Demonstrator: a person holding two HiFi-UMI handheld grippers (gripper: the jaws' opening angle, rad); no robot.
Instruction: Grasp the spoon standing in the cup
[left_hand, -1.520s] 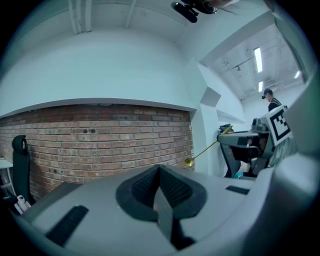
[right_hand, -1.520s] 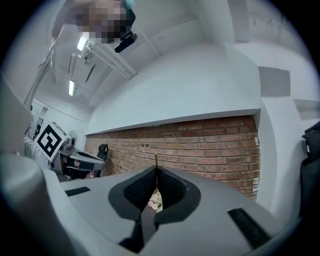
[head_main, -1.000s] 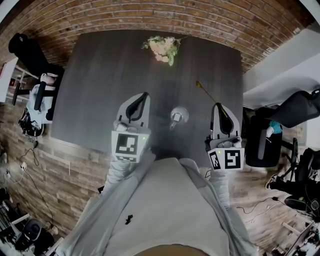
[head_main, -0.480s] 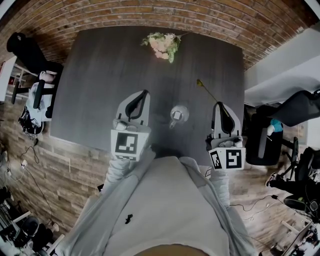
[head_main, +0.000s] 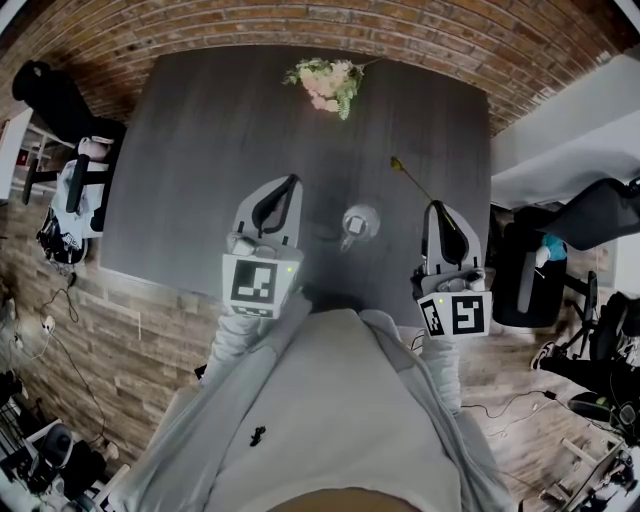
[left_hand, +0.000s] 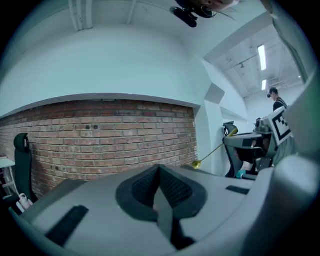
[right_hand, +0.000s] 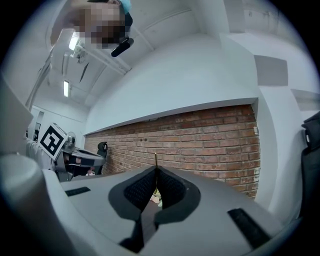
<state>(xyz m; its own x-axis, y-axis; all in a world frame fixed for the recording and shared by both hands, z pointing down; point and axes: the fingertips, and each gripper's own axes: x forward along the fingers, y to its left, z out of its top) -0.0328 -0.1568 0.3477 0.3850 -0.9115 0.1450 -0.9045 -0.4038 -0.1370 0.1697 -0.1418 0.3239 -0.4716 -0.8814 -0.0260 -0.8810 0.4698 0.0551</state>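
Right now I see both claws pressed together: the left gripper (head_main: 291, 184) empty, the right gripper (head_main: 437, 205) pinching a thin gold spoon (head_main: 410, 180) that juts forward. The cup (head_main: 360, 216), with its spoon (head_main: 351, 236), stands on the table (head_main: 200, 150) between them, untouched.

Dim, muted light; heavy fisheye vignetting.

Office-like workroom: brick wall (head_main: 300, 25), black office chairs (head_main: 55, 100), large dark table (head_main: 200, 150).
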